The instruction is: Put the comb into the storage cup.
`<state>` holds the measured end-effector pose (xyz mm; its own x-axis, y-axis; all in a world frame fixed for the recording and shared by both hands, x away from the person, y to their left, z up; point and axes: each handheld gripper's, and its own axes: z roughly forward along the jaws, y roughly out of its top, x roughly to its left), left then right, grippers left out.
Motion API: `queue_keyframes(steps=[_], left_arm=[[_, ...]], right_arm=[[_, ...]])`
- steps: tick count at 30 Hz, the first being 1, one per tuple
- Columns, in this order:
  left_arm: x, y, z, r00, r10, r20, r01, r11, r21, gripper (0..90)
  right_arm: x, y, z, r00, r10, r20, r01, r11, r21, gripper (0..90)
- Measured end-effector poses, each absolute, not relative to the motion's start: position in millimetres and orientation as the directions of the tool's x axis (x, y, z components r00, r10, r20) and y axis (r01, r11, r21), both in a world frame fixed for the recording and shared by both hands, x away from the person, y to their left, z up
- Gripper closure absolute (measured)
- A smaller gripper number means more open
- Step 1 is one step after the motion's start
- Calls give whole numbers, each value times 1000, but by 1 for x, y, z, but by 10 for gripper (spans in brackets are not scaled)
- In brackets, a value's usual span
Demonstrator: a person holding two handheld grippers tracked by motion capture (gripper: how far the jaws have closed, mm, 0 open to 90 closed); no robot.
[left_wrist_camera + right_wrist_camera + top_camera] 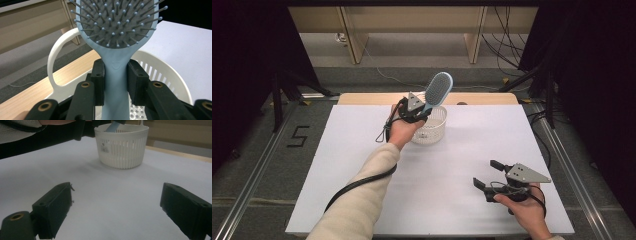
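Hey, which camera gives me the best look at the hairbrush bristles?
The left gripper view: the hairbrush faces the camera, bristles sharp, its handle pinched in the left claw. The high view shows it small above the basket; the right gripper view catches a sliver of blue handle.

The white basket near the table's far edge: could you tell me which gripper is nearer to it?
Left. The left gripper is right over the white basket, clamping a blue hairbrush by its handle. The right gripper hovers open near the table's front right.
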<state>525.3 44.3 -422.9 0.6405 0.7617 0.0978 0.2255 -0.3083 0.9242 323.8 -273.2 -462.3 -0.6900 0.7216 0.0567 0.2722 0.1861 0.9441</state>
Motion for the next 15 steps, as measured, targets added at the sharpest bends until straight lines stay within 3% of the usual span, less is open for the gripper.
queue_keyframes(steps=[15], left_arm=[[526, 44, -425, 645, 758, 96, 239, -319, 917, 694]], right_arm=[[324, -273, -462, -691, 721, 57, 272, 186, 944, 113]])
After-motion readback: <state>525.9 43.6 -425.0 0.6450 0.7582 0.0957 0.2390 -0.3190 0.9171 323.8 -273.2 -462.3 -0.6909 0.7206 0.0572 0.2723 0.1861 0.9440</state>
